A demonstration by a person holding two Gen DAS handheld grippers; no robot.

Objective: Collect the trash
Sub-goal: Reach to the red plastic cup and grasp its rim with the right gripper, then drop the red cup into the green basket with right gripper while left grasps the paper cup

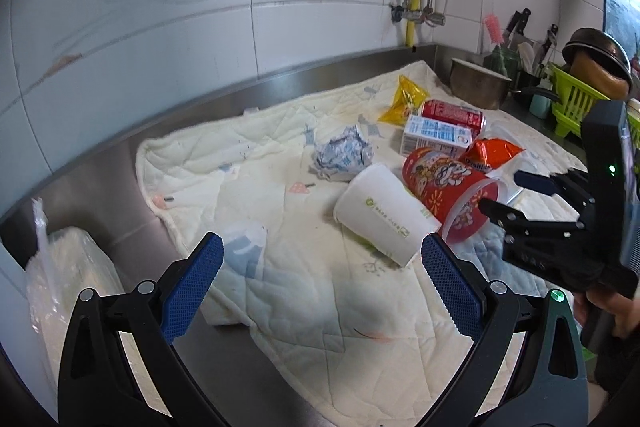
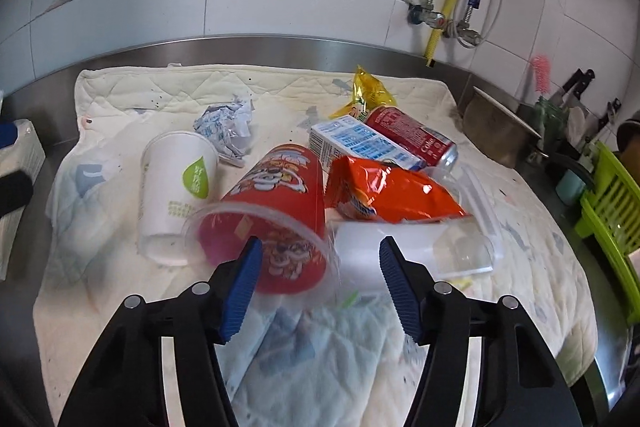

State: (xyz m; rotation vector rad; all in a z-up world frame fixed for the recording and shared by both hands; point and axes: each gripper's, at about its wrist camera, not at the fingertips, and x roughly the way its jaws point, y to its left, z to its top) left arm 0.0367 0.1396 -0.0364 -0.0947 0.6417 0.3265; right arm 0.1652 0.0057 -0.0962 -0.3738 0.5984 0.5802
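Trash lies on a cream quilted cloth (image 1: 280,291) (image 2: 140,91): a white paper cup (image 1: 384,215) (image 2: 176,187) on its side, a red noodle cup (image 1: 444,187) (image 2: 276,211) on its side, an orange snack bag (image 1: 494,153) (image 2: 392,195), a milk carton (image 1: 434,137) (image 2: 360,141), a red soda can (image 1: 452,113) (image 2: 412,135), a yellow wrapper (image 1: 404,99) (image 2: 368,95), crumpled paper (image 1: 342,155) (image 2: 228,125) and a clear plastic lid (image 2: 468,223). My left gripper (image 1: 320,267) is open and empty just before the white cup. My right gripper (image 2: 318,267) (image 1: 504,193) is open, its jaws at the red cup's rim.
A tissue pack in plastic (image 1: 72,267) sits at the left on the steel counter (image 1: 120,171). At the right stand a steel pot (image 1: 478,83) (image 2: 500,131), a green dish rack (image 1: 580,103) (image 2: 612,223) and knives (image 1: 518,25). A tiled wall (image 1: 320,7) backs the counter.
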